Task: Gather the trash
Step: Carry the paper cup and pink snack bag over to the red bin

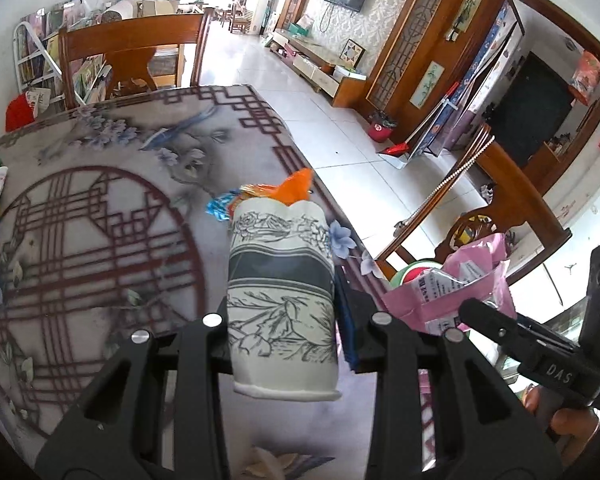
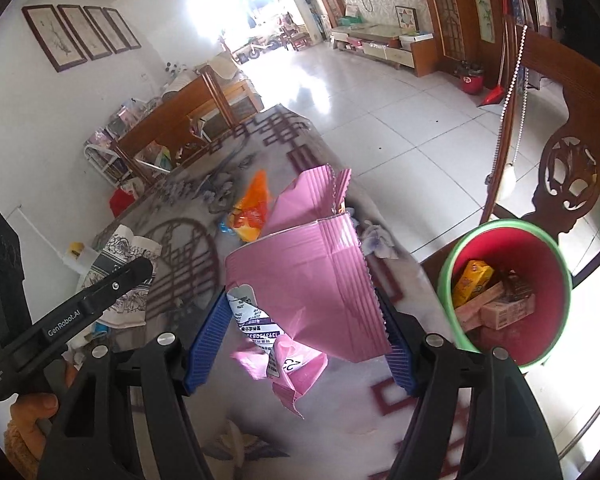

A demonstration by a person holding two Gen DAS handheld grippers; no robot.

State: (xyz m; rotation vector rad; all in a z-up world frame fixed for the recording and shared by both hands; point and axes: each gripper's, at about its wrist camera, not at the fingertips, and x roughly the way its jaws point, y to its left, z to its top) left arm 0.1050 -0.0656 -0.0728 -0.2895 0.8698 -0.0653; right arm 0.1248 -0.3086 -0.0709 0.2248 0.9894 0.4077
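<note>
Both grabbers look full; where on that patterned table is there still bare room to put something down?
The tablecloth lies bare over the round lattice pattern, left of the paper cup. It is crowded beyond the cup, around the orange wrapper and pink bag, and the bin already holds boxes.

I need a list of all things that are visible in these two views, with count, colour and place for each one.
paper cup: 1, white with grey flower drawing, squeezed between the left gripper's jaws, above the table
pink bag: 1, pink with a white label, between the right gripper's jaws
bin: 1, green rim, red inside, right of the table, with cartons in it
orange wrapper: 1, orange and yellow, on the table beyond the pink bag
blue wrapper: 1, blue, on the table beside the orange wrapper
table: 1, grey cloth with dark red pattern
chairs: 2, brown wood, one at the far end, one behind the bin
left gripper: 1, black
right gripper: 1, black with blue pads
</note>
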